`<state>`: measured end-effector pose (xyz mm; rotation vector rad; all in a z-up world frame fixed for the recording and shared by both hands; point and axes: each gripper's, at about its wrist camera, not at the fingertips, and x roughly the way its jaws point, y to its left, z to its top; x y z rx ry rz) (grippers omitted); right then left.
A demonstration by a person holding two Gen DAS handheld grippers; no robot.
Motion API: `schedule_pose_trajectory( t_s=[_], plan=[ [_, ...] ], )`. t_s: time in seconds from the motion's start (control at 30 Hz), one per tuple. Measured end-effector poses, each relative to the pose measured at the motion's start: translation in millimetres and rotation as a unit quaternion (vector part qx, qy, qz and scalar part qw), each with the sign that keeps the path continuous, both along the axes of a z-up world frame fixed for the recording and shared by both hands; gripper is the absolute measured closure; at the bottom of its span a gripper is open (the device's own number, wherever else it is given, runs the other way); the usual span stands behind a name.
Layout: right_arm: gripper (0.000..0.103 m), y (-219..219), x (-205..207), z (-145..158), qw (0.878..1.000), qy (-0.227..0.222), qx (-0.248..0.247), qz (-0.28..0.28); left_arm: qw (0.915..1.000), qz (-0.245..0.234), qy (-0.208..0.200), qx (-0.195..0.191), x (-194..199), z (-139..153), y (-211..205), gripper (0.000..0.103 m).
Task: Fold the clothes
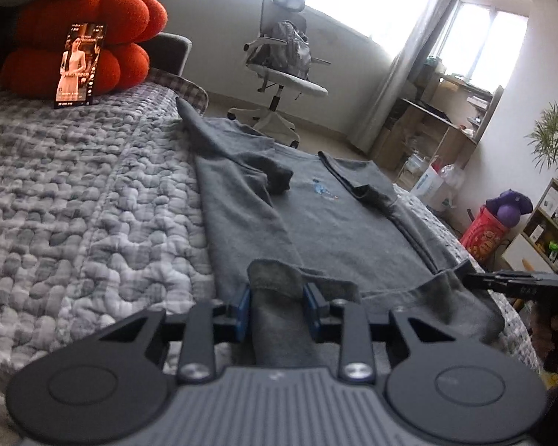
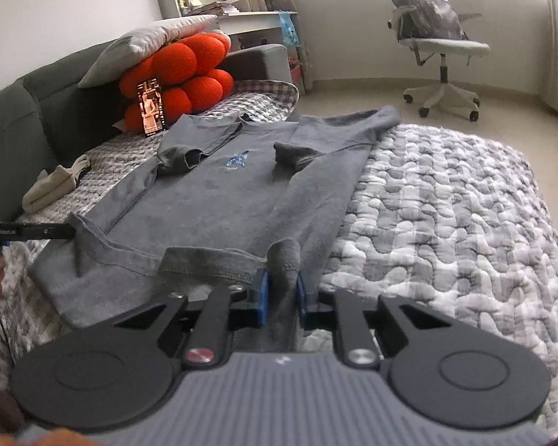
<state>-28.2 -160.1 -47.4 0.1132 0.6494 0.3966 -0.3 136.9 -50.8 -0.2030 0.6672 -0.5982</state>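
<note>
Left wrist view: your left tongs [image 1: 277, 306] are closing their blue pads on a bunched corner of the grey T-shirt [image 1: 338, 223] at its hem; the shirt is lying front-up on the quilted bed [image 1: 74, 193], both sleeves already turned inward over the chest, collar toward the far end. Risk: the pinch may be catching only the top layer, so a lift could be peeling the layers apart and dragging the folded sleeves open. The other tongs are showing at the right edge, level with the hem and held low. Right wrist view: your right tongs [image 2: 281, 295] are pinching the opposite hem corner, jaws nearly together on cloth, the tool held low and pointing along the shirt toward the collar. Risk: the two corners are sitting unevenly, slack hem sagging between them, so a carry toward the collar could be landing skewed; the shirt's far side is also lying near the bed's edge and could be sliding off.
</note>
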Motion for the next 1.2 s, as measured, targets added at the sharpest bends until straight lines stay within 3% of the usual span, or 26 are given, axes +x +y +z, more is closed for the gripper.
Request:
schedule_pose_trajectory(
  t_s=[0.03, 0.07, 0.1, 0.67, 0.83, 0.93, 1.2],
  plan=[
    [0.082, 0.5, -0.5, 0.2, 1.000, -0.002, -0.002, 0.000, 1.0000, -0.001, 0.000, -0.003, -0.2, 0.2, 0.2, 0.078],
    [0.082, 1.1, -1.1, 0.3, 1.000, -0.003, -0.004, 0.000, 1.0000, -0.002, 0.000, -0.005, -0.7, 0.7, 0.3, 0.092],
    [0.082, 1.6, -1.6, 0.5, 1.000, -0.005, -0.006, 0.001, 1.0000, -0.003, 0.000, -0.007, -1.3, 1.2, 0.4, 0.096],
    [0.081, 14.4, -5.5, 2.4, 0.998, -0.043, -0.053, 0.007, 0.9999, -0.012, 0.002, -0.004, 0.4, -1.5, -2.2, 0.094],
    [0.082, 19.1, 1.7, -2.6, 0.998, -0.027, -0.048, 0.022, 0.9997, -0.018, 0.008, -0.013, 2.0, -2.2, -1.1, 0.095],
    [0.091, 11.9, 5.5, 0.3, 0.999, -0.020, -0.004, 0.026, 0.9987, -0.026, 0.020, -0.040, 6.1, -2.7, 4.3, 0.096],
    [0.092, -18.3, 28.2, 3.7, 0.991, -0.002, 0.133, 0.016, 0.9836, -0.027, 0.074, -0.162, 34.2, -10.5, 22.7, 0.097]
  ],
)
